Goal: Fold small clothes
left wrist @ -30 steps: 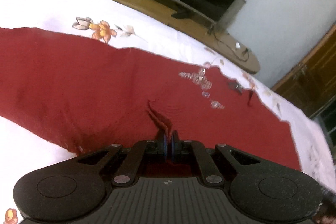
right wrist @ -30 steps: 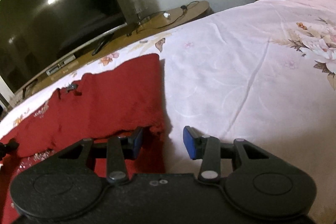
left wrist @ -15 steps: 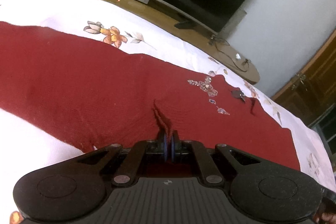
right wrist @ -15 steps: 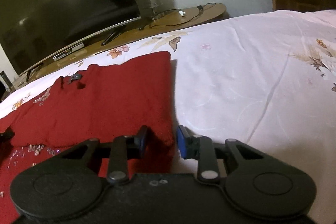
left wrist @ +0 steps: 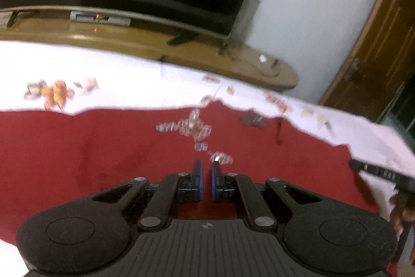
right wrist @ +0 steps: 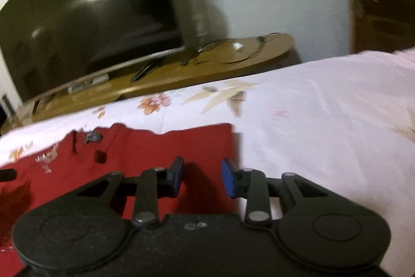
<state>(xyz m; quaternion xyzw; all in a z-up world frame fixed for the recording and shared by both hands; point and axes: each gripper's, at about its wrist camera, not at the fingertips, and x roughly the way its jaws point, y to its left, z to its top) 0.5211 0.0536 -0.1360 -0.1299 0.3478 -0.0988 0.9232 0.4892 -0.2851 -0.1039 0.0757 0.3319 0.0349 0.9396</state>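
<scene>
The left gripper (left wrist: 205, 182) hovers over the red garment (left wrist: 103, 147), jaws a narrow slit apart and empty. The right gripper (right wrist: 201, 179) gapes wide, gripping nothing, the garment's side edge between its jaws on the floral bedsheet (right wrist: 324, 121).

The floral bedsheet (right wrist: 324, 121) lay bare toward three o'clock of the red garment (right wrist: 160, 147), passable. At twelve o'clock, the wooden TV stand (right wrist: 207, 66) and television (right wrist: 85, 27) apparently blocked passage.

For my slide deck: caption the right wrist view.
Open right gripper over the red garment's edge on a floral bedsheet.
</scene>
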